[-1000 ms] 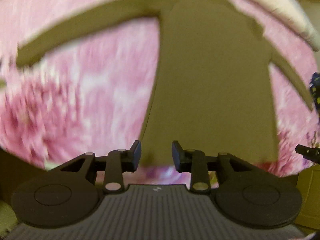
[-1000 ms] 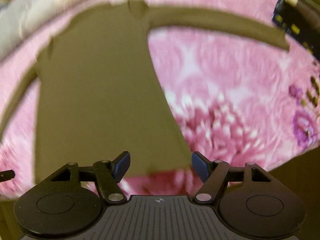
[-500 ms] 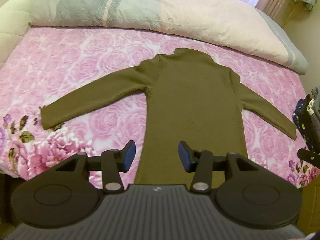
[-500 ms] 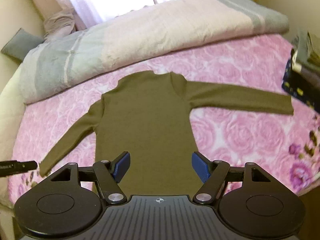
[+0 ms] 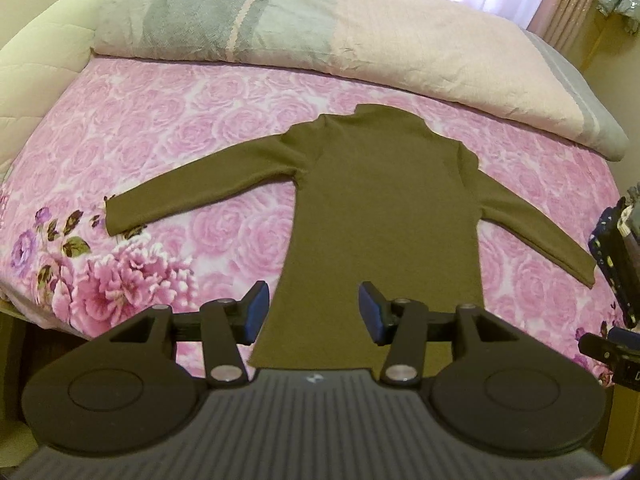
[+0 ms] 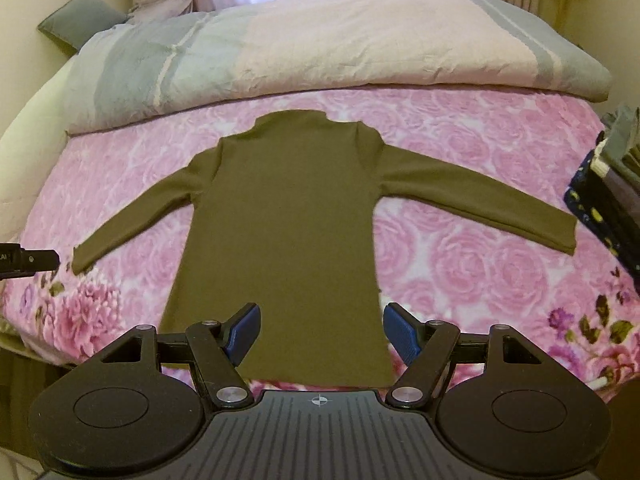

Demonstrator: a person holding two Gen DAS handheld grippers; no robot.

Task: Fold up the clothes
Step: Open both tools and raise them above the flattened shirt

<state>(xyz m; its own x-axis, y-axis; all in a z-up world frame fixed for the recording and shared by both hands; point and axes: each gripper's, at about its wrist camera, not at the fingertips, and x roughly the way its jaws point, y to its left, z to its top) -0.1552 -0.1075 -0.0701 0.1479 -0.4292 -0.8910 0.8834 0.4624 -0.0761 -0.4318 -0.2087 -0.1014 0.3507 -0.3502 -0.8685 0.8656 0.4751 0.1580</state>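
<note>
1. Left wrist view: left gripper (image 5: 314, 312) above the hem, jaws opening, nothing between them; olive sweater (image 5: 384, 208) flat on the pink floral bedspread (image 5: 168, 128), sleeves spread.
2. Right wrist view: right gripper (image 6: 322, 336) wide, empty, above the hem; folded duvet (image 6: 320, 48) beyond the collar.

Sweater (image 5: 384, 208), ahead of both hand-held grippers: olive knit cloth, matt, fine even weave. Bed sheet (image 5: 168, 136) beneath it: pink rose-printed cloth, soft and matt. Duvet (image 6: 360, 44) beyond the sweater: crinkled cloth in grey and pale pink bands. Left hand-held gripper (image 5: 314, 311): matt black plastic, ribbed grey housing, metal pivot pins. Right hand-held gripper's pads (image 6: 400, 338): blue, finely ribbed, rubbery
</note>
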